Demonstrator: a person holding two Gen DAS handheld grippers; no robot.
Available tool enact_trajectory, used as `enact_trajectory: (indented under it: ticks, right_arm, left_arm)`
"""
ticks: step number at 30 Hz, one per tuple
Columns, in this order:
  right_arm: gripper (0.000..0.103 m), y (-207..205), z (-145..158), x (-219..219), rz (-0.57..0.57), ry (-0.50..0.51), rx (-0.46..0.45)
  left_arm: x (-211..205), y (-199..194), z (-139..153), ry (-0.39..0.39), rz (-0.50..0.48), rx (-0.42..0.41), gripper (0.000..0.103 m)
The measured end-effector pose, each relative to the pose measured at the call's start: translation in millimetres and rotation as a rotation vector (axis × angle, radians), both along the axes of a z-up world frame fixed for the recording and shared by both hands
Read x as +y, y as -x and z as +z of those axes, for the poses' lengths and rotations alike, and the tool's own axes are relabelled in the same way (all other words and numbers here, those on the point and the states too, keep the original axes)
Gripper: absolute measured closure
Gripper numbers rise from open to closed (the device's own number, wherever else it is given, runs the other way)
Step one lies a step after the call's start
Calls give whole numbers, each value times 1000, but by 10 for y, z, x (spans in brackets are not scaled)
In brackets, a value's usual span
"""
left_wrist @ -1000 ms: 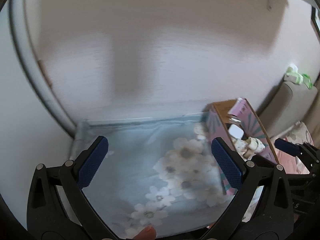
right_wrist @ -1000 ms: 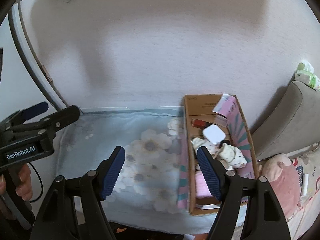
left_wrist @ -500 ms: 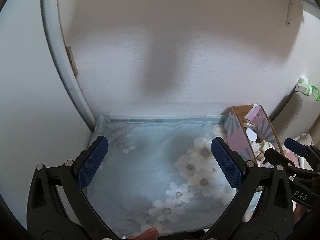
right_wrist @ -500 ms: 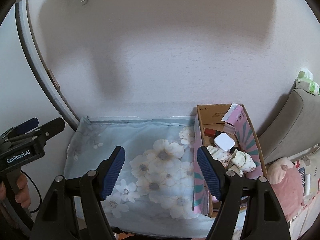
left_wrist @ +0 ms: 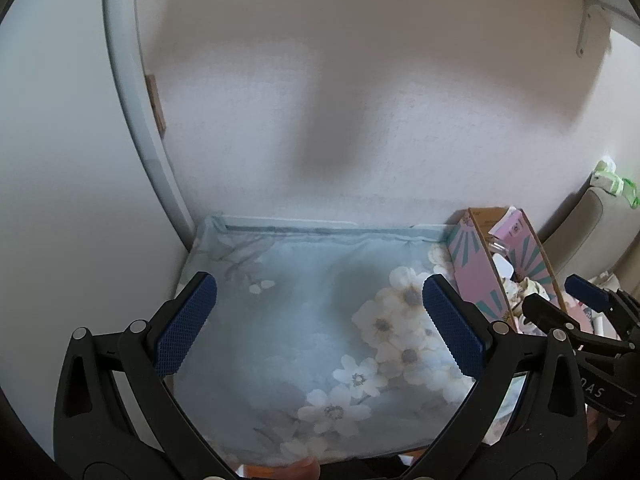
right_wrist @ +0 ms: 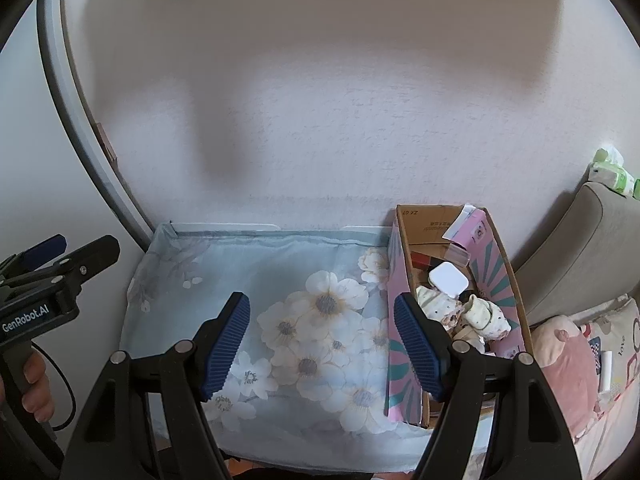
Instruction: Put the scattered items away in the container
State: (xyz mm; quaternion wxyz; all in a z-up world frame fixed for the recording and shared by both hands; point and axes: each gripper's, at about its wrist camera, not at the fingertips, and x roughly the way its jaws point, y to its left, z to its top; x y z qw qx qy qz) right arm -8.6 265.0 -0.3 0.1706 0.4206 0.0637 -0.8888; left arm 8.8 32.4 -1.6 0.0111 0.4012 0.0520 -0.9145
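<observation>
A pink and teal cardboard box (right_wrist: 496, 256) stands at the right end of a small table covered with a pale blue flowered cloth (right_wrist: 280, 280). In the box lie a white square case (right_wrist: 448, 279), small cream baby socks (right_wrist: 484, 314), a red item and pink packets. The box also shows in the left wrist view (left_wrist: 476, 268). My right gripper (right_wrist: 322, 340) is open and empty, raised above the cloth left of the box. My left gripper (left_wrist: 320, 324) is open and empty above the cloth (left_wrist: 300, 300). No loose items lie on the cloth.
A white wall rises right behind the table. A curved white frame (right_wrist: 80, 100) stands at the left. A grey cushion (right_wrist: 576, 248) and a pink plush (right_wrist: 560, 360) lie right of the box. Green and white packets (right_wrist: 612, 172) sit on the cushion top.
Both grippers have pulled back and up from the table, so the cloth and box look smaller and lower. Both stay open and empty.
</observation>
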Motion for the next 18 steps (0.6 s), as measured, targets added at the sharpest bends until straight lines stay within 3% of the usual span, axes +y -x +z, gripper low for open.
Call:
enact_trajectory:
  ticks: [18]
  right_arm:
    - [33, -21, -31, -27, 9, 3, -2]
  left_arm:
    - [69, -51, -12, -10, -24, 1, 0]
